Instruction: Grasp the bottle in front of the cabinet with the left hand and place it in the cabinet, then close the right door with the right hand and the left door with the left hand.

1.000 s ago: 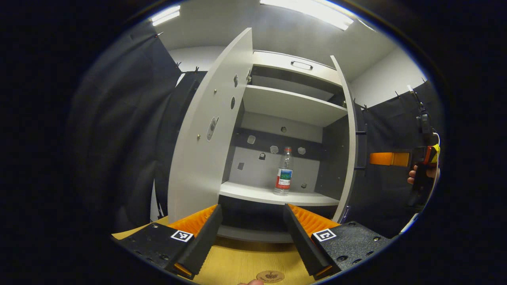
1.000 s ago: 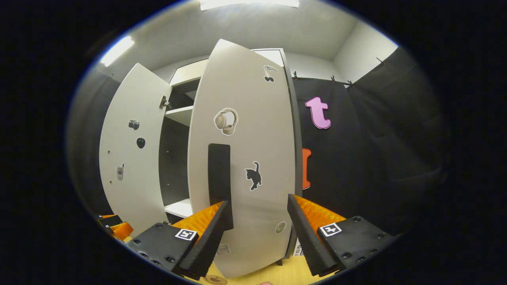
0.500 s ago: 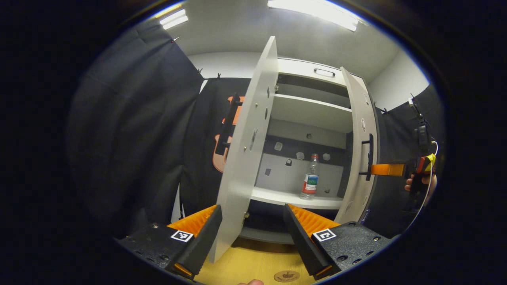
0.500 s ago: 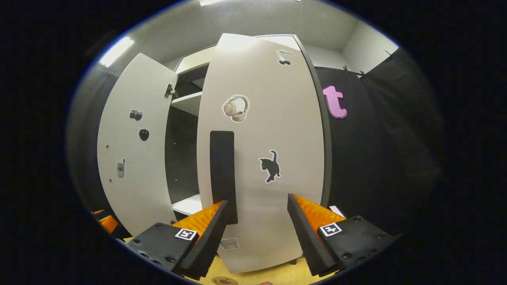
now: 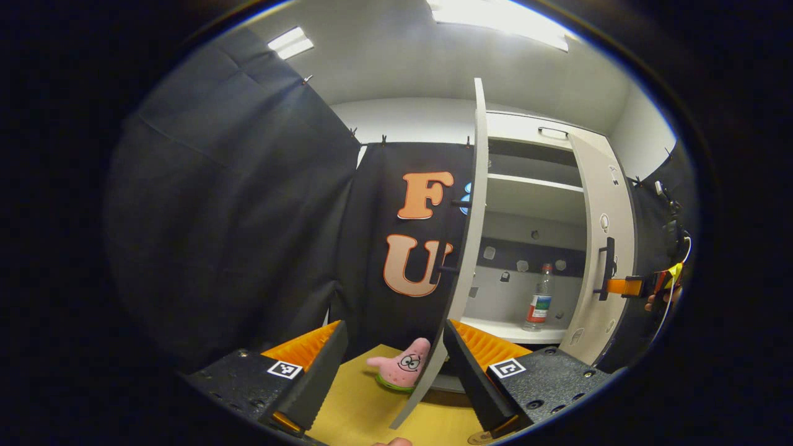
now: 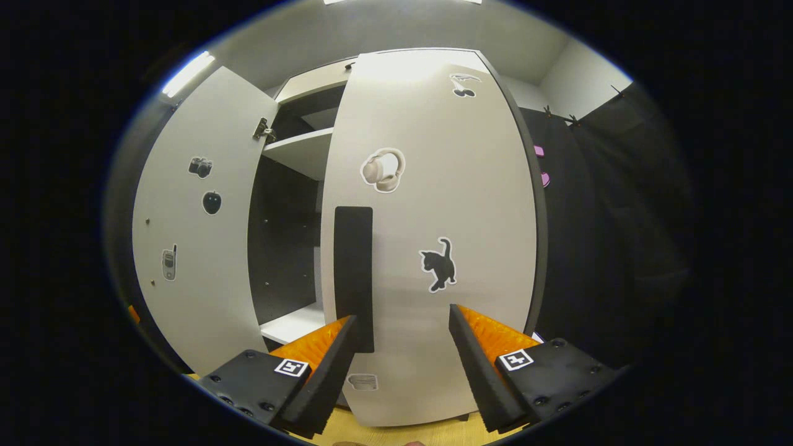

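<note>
- The bottle (image 5: 540,297) is seen standing on the cabinet shelf (image 5: 514,331).
- The right door (image 6: 433,248) is judged mid-closing; the right gripper (image 6: 401,347), fingers spread, is pressed against it.
- The left gripper (image 5: 393,371) is held released, grasping nothing; the left door (image 5: 461,260) is next.

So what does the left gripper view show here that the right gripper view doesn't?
Left gripper view: the clear plastic bottle with a red label upright on the lower shelf, a pink starfish plush toy on the wooden table, and the right tongs at the black door handle. Right gripper view: the right door's outer face with a black cat sticker and a headphone sticker. Shared: the white cabinet, both doors not yet shut.
</note>
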